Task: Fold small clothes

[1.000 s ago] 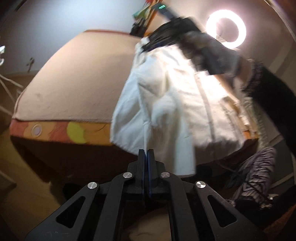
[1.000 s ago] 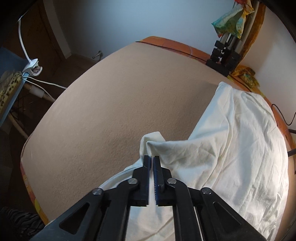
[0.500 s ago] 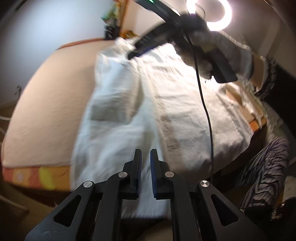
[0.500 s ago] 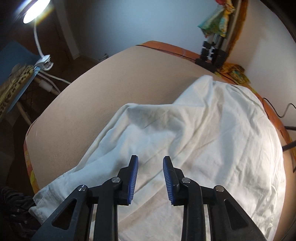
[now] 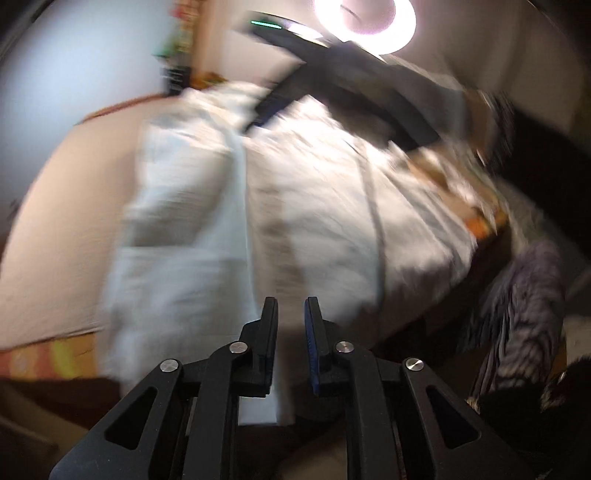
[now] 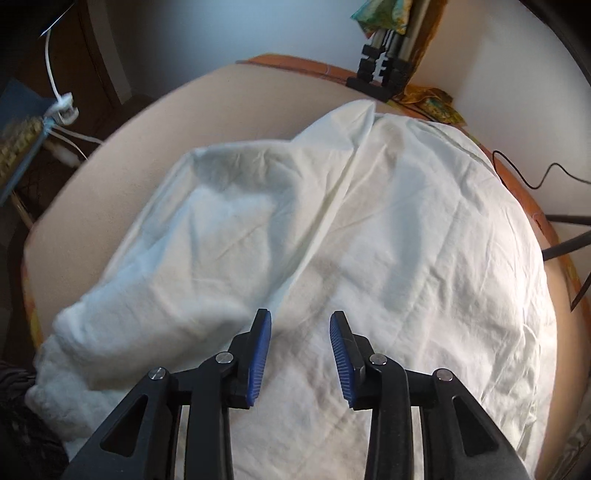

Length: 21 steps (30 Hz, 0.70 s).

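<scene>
A white garment lies spread over the beige table, its near end hanging past the table's edge. In the blurred left wrist view the same garment fills the middle. My left gripper is open and empty, just short of the garment's hanging edge. My right gripper is open and empty, a little above the cloth. The right gripper also shows in the left wrist view, above the garment's far end.
A ring light glares at the top. A black stand sits at the table's far edge, with a black cable at the right. A white cable and clip are at the left. Striped fabric hangs at the right.
Both grippers have let go of the garment and opened. The garment has dropped from being held up and now lies spread on the table. The right jaws have widened further.
</scene>
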### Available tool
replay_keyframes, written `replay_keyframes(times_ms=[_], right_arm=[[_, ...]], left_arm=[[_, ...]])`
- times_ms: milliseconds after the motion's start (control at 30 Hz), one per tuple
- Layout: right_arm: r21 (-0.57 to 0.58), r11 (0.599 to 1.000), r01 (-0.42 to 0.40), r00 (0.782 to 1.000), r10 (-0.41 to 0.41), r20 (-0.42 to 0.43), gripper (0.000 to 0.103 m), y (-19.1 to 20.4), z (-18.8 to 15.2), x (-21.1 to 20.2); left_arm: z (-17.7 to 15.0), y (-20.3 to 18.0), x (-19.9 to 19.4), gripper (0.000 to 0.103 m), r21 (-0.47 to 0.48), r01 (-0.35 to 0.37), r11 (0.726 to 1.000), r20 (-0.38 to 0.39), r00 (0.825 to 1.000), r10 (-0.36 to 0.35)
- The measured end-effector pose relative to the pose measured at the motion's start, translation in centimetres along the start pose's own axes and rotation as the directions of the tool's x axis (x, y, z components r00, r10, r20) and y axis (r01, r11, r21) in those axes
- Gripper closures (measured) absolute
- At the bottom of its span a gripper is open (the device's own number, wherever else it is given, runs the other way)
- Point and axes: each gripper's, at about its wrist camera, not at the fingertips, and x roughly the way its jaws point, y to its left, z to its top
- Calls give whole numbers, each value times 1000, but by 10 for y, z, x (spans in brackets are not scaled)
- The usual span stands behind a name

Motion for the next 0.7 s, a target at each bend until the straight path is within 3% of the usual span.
replay_keyframes(times_ms=[100, 133, 200, 300, 433, 567, 700], right_arm=[[37, 997, -73, 996, 71, 57, 50, 3, -1, -22], [45, 994, -99, 993, 96, 72, 45, 6, 1, -27], [57, 987, -153, 985, 147, 89, 43, 15, 6, -33], [66, 974, -219, 974, 214, 74, 40, 35, 18, -29], [72, 974, -214, 976, 211, 48, 35, 63, 35, -15], [125, 973, -196, 981, 195, 17, 34, 72, 63, 10], [200, 967, -160, 986, 166, -14, 34, 72, 85, 34]], left_arm=[[-1, 44, -21, 43, -147, -87, 985, 55, 994, 96], [-3, 58, -25, 42, -191, -100, 977, 59, 992, 113], [-6, 84, -27, 42, -278, -116, 954, 43, 990, 133], [-13, 99, -17, 42, -320, -133, 938, 2, 990, 141], [-18, 95, 1, 42, -310, -138, 941, -58, 990, 126], [-19, 92, 6, 46, -310, -111, 944, -51, 994, 100], [-21, 94, 4, 71, -323, -74, 943, -39, 997, 65]])
